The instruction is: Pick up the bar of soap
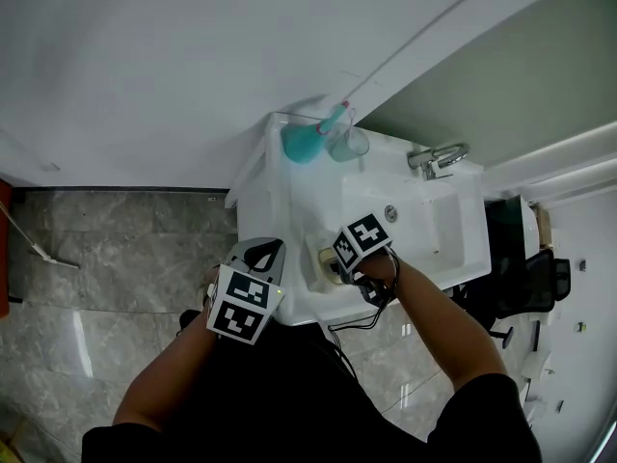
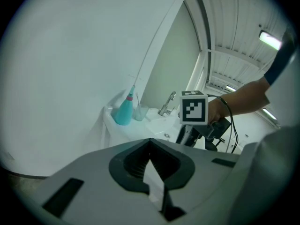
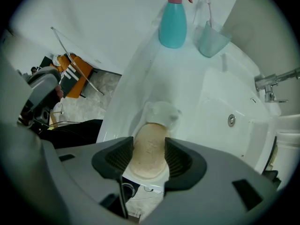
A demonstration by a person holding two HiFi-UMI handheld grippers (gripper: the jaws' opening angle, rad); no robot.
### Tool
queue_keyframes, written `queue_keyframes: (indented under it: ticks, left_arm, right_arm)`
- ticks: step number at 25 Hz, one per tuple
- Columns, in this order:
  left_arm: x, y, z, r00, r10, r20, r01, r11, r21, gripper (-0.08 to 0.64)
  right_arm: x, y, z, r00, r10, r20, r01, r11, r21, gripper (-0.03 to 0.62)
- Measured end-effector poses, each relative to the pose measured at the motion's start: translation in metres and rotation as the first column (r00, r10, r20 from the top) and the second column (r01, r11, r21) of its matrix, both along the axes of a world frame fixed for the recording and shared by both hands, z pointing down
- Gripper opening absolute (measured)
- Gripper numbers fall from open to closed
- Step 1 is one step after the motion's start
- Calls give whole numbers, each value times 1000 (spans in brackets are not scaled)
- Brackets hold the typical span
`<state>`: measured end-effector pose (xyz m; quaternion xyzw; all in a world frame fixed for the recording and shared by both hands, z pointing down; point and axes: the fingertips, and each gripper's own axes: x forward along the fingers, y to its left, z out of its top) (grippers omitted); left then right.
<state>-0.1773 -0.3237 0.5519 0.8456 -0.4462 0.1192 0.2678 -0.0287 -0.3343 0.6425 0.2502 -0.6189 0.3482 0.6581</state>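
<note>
A tan oval bar of soap (image 3: pixel 149 151) lies in a white dish (image 3: pixel 163 111) on the front left rim of the white washbasin (image 1: pixel 289 210). My right gripper (image 3: pixel 149 148) points straight down over it. Its jaws stand open, one dark pad on either side of the soap, which still rests in the dish. In the head view the right gripper (image 1: pixel 339 263) covers most of the soap. My left gripper (image 1: pixel 262 255) hovers off the basin's left front corner, shut, with nothing held. From the left gripper (image 2: pixel 152 172) view, the right gripper's marker cube (image 2: pixel 193 108) shows over the basin.
A teal spray bottle (image 1: pixel 307 141) and a clear cup (image 1: pixel 349 143) with a toothbrush stand at the basin's back left corner. The chrome tap (image 1: pixel 439 157) is at the back right, beside the sunken bowl (image 1: pixel 434 225). Grey tiled floor (image 1: pixel 116 258) lies to the left.
</note>
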Motion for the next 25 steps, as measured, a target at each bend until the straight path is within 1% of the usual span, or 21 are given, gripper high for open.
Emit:
queue_keyframes:
  ticks: [8, 14, 17, 20, 23, 25]
  left_arm:
    - [-2, -4, 3, 1000, -2, -17, 2, 1000, -4, 8]
    - [1, -1, 4, 1000, 6, -13, -6, 1000, -8, 8]
    - [1, 0, 7, 1000, 11, -6, -11, 1000, -16, 8]
    - [-1, 0, 9, 1000, 7, -1, -7, 1000, -23, 8]
    - [-1, 0, 13, 1000, 13, 7, -12, 999, -32, 8]
    - [1, 1, 13, 1000, 23, 14, -22, 999, -35, 8]
  right_arm:
    - [1, 1, 4, 994, -73, -82, 73, 997, -2, 216]
    - [2, 1, 12, 993, -67, -98, 64, 997, -32, 249]
    - [5, 1, 16, 996, -29, -80, 24, 998, -57, 259]
    - [6, 0, 19, 999, 17, -33, -20, 995, -93, 264]
    - [6, 1, 24, 998, 67, 20, -62, 983, -175, 276]
    - [5, 2, 25, 997, 70, 32, -62, 974, -216, 276]
